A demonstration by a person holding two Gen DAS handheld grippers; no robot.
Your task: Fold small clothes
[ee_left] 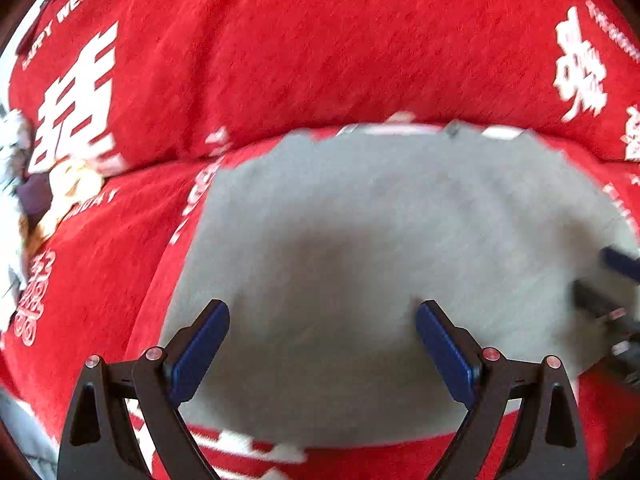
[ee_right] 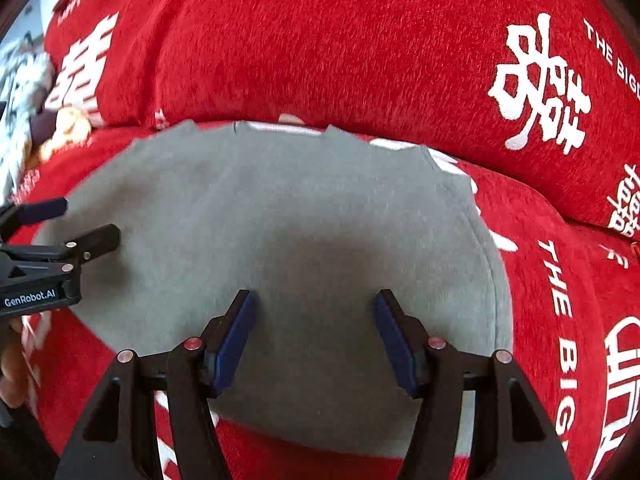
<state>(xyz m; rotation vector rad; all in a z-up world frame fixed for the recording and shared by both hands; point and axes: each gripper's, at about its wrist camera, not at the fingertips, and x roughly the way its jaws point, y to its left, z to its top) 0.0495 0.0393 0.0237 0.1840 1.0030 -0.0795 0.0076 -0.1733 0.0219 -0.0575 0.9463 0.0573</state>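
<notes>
— Red sofa cover (ee_right: 360,60) fills both views; what does its white print say?
— "THE BIG" at the right edge of the right view, "WEDDIN" at upper left, plus large Chinese characters.
— And the garment?
— Grey garment (ee_right: 280,220) lies flat on the seat, centre frame.
— Tools?
— Left tool (ee_left: 322,354) and right tool (ee_right: 314,340) both gape, holding nothing. Left tool's body reads "GenRobot.AI" at the right view's left edge.
</notes>
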